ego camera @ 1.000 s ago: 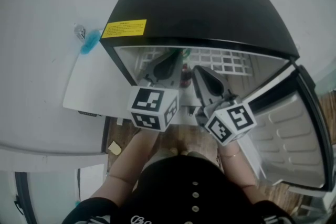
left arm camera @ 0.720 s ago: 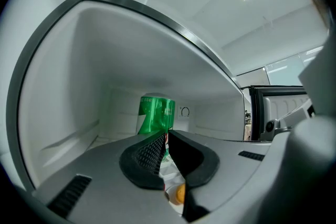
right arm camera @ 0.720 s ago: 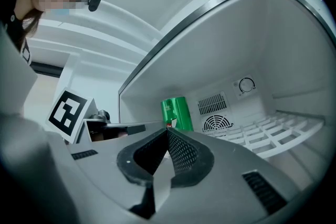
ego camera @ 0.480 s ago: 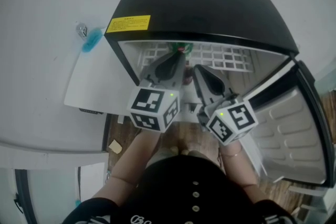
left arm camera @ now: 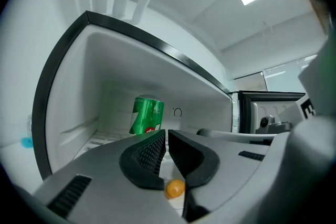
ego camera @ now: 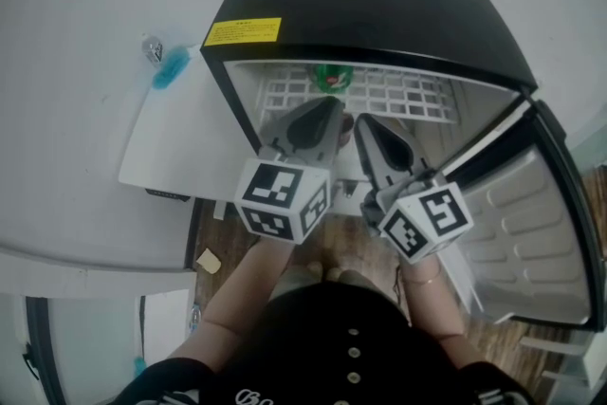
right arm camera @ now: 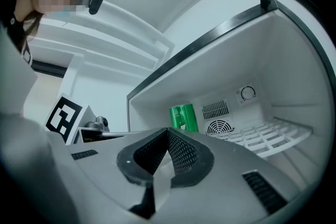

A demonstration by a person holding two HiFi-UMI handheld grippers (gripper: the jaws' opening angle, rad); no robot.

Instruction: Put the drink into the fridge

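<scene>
Where the person's dark top (ego camera: 341, 346) fills the bottom centre of the head view, both forearms reach up from it to the two tools at mid-frame. The left gripper (ego camera: 332, 116) and the right gripper (ego camera: 364, 124) lie side by side, close together, their tips pointing into the open fridge (ego camera: 379, 5). In the left gripper view the left gripper's (left arm camera: 166, 134) dark ribbed jaws are pressed together with nothing between them. In the right gripper view the right gripper's (right arm camera: 168, 131) jaws also meet at the tips and pinch nothing. To the lower right of the head view the fridge door (ego camera: 531, 232) hangs wide open. Beyond the tips, a white wire shelf (ego camera: 398, 95) runs across the inside. The green can (ego camera: 330, 76) stands upright at the back of the fridge, well apart from both grippers; it shows at centre-left in the left gripper view (left arm camera: 147, 115) and at centre in the right gripper view (right arm camera: 184, 118). On the rear wall, to the can's right, are a round vent (right arm camera: 217, 127) and a dial (right arm camera: 247, 93).
</scene>
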